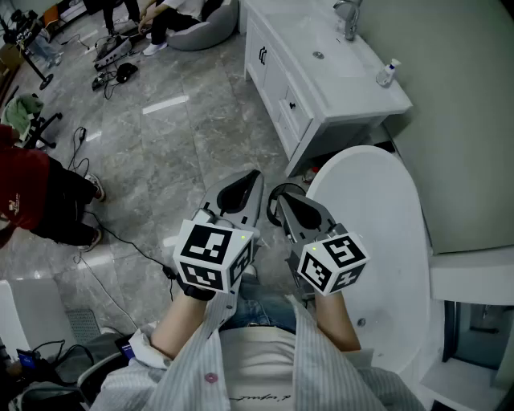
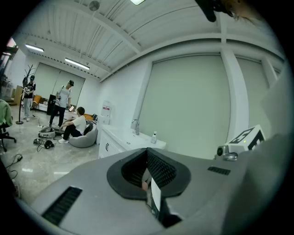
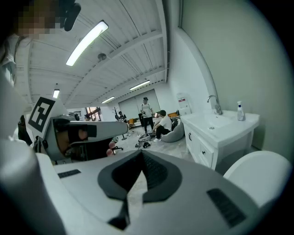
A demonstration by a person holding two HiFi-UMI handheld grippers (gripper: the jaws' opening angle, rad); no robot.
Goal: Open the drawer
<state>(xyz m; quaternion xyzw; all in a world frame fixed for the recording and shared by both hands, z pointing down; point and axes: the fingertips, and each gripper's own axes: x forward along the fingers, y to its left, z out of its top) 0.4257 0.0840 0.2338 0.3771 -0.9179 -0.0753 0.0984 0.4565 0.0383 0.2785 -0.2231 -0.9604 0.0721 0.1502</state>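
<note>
The white vanity cabinet [image 1: 277, 76] stands at the far end of the floor, with its drawer front [image 1: 295, 108] closed and a small dark knob on it. It also shows as the vanity cabinet [image 3: 209, 142] in the right gripper view and the vanity cabinet [image 2: 112, 143] in the left gripper view. My left gripper [image 1: 257, 173] and right gripper [image 1: 275, 193] are held side by side near my body, well short of the cabinet. Both point toward it, jaws shut and empty. The left gripper [image 2: 147, 149] and right gripper [image 3: 141, 152] have their tips pressed together.
A white bathtub [image 1: 385, 241] fills the right side beside me. A soap bottle [image 1: 387, 72] and a faucet [image 1: 349, 20] are on the vanity top. A person in red [image 1: 28, 197] stands at the left, with cables [image 1: 120, 241] on the grey floor. People sit by a beanbag [image 1: 201, 32] far back.
</note>
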